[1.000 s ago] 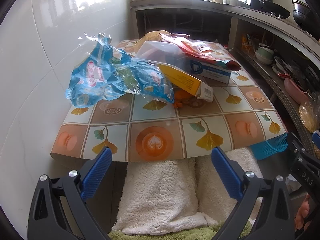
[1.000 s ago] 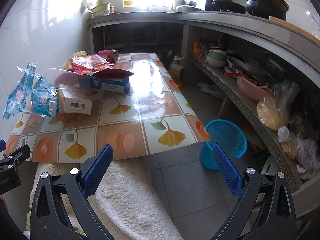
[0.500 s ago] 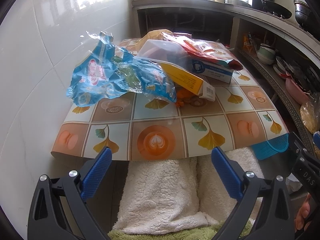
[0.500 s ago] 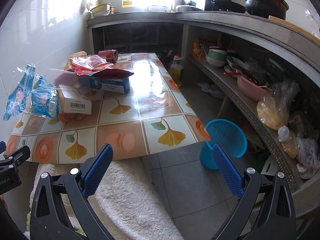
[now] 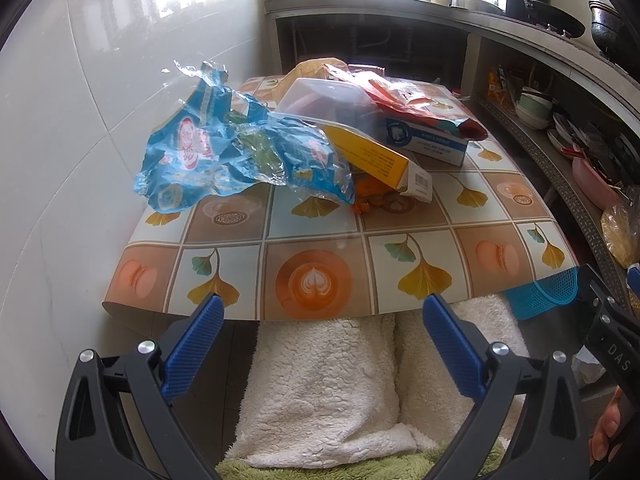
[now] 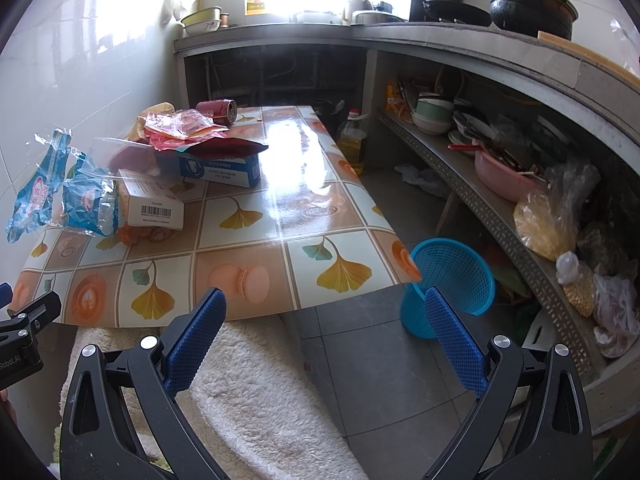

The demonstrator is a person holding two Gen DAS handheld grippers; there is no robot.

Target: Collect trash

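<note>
Currently, both the left gripper [image 5: 320, 316] and right gripper [image 6: 324, 312] are spread wide, empty, short of the table [image 5: 320, 248]. Trash, including a blue wrapper [image 5: 224, 152], lies on its far-left area.

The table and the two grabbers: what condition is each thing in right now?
Left gripper: open, holding nothing.
Right gripper: open, holding nothing.
Blue wrapper: crumpled, torn open, lying on the table.
Yellow box: end flap open, tilted on the pile.
Blue and white box: lying flat under red wrappers.
Can: on its side.
Blue basket: upright on the floor; contents not visible.
</note>
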